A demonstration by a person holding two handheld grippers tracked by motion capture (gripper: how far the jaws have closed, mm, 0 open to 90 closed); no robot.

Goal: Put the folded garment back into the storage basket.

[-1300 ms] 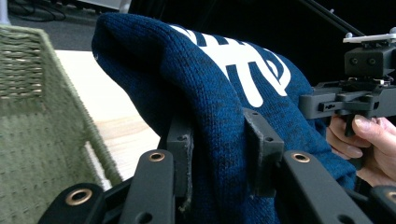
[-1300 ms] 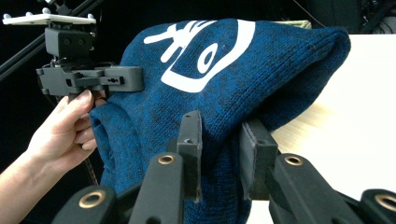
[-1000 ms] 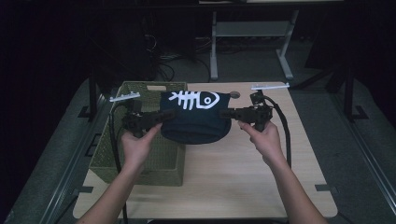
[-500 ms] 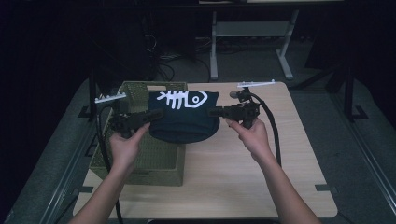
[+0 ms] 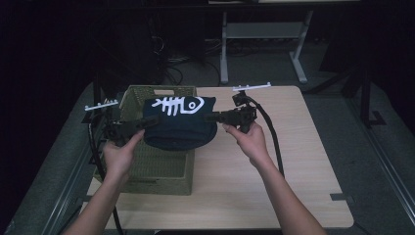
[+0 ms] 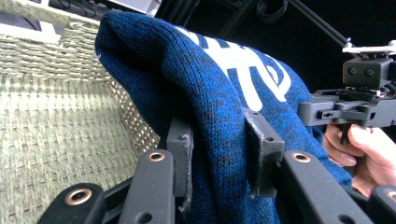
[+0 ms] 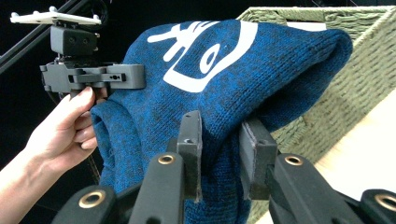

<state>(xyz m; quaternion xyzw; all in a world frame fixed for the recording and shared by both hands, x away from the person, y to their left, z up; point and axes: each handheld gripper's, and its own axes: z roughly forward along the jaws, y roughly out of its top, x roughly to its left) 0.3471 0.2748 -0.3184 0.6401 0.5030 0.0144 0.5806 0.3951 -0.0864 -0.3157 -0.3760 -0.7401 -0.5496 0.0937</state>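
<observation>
A folded dark blue knit garment (image 5: 178,122) with a white fish-skeleton print hangs in the air between both grippers, over the woven green basket (image 5: 161,166) at the table's left. My left gripper (image 5: 149,120) is shut on the garment's left edge, and in the left gripper view the blue knit (image 6: 219,116) is pinched between its pads (image 6: 180,149). Clamped on the right edge is my right gripper (image 5: 211,117), and the right gripper view has the fabric (image 7: 219,93) squeezed between the two black jaws, with the basket (image 7: 355,70) behind it.
The pale wooden table (image 5: 293,166) lies bare to the right of the basket and in front of the right hand. Black cables (image 5: 271,142) trail from the grippers. Beyond the table a dark floor holds a white metal stand (image 5: 259,34) and loose cords.
Both hands have carried the garment leftward across the table, from beside the basket to a spot above the basket's opening. Both grips are unchanged.
</observation>
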